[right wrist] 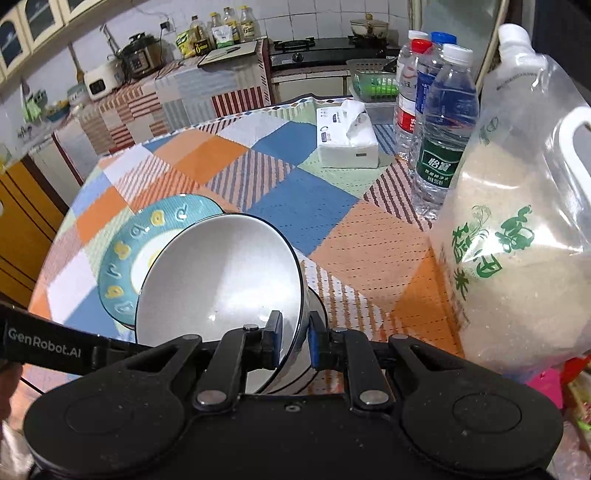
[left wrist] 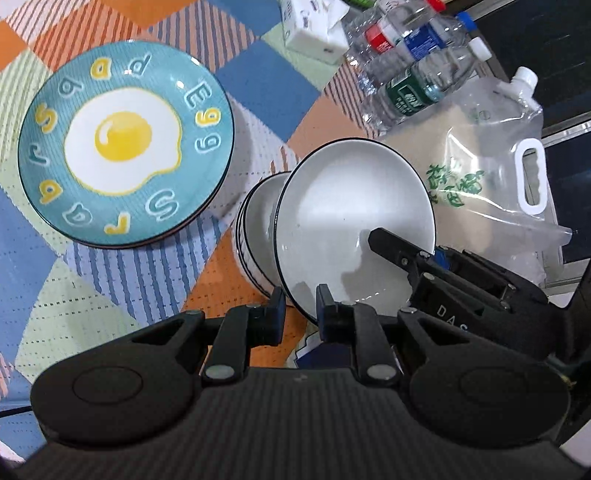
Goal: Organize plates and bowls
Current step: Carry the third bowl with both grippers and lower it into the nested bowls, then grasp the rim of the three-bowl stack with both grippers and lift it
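Note:
A white bowl with a dark rim is tilted and held off the cloth. My left gripper is shut on its near rim. My right gripper is shut on its far right rim; in the right wrist view that gripper pinches the bowl. Behind it, a stack of white bowls stands on the table. A teal fried-egg plate lies to the left, on top of at least one more plate; it also shows in the right wrist view.
Water bottles, a tissue pack and a clear bag of rice stand at the table's right side. The round table wears a patchwork cloth. A kitchen counter lies beyond.

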{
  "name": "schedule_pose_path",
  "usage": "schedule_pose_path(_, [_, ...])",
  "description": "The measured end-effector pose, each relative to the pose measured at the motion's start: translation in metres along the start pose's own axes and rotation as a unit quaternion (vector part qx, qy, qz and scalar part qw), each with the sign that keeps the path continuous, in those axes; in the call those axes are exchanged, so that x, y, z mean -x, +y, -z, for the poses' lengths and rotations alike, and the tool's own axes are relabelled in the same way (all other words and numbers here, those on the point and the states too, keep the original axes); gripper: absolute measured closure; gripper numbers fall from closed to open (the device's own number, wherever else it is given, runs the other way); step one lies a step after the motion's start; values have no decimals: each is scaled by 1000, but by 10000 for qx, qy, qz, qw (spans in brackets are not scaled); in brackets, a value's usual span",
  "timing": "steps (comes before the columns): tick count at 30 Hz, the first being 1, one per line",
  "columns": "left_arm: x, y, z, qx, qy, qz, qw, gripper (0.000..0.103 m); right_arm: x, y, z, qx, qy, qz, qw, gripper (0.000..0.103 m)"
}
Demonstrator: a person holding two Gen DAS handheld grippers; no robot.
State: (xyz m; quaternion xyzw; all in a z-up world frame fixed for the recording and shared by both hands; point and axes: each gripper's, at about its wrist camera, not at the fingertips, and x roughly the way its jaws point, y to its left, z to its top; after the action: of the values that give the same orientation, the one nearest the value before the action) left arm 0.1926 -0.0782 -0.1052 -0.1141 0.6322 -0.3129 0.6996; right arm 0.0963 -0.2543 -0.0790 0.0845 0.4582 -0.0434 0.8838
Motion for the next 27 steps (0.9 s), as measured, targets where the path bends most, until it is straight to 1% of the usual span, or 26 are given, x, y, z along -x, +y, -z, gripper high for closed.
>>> schedule_pose_path(3, [-4, 2, -2, 65, 42, 24, 10000, 88, -3, 3, 2, 130, 5, 96, 9999, 84])
schedule_pose_path(11, [-15, 7, -11, 291, 188, -21, 9994, 86, -17, 22, 8, 907, -80, 633, 9938, 85])
schedule_pose_path(15, [-21, 13, -14, 440, 277, -39, 9986, 86, -23, 37, 12, 1467, -211, 929, 9846, 84])
schedule_pose_path(18, [-25, 16, -14, 495, 312, -10, 9983, 86, -25, 48, 15, 1927, -294, 1181, 9737, 84])
schedule_pose_path(23, [-28, 17, -16, 497, 353, -8, 9981, 84, -29, 57, 22, 2463, -387, 1519, 9564, 82])
schedule_pose_path(25, [-30, 18, -16, 510, 350, -17, 9981, 83, -35, 56, 23, 2516, -257, 1654, 9533, 82])
schedule_pose_path(27, [-30, 19, -15, 512, 325, -16, 9982, 83, -36, 54, 25, 2505, -296, 1575, 9548, 81])
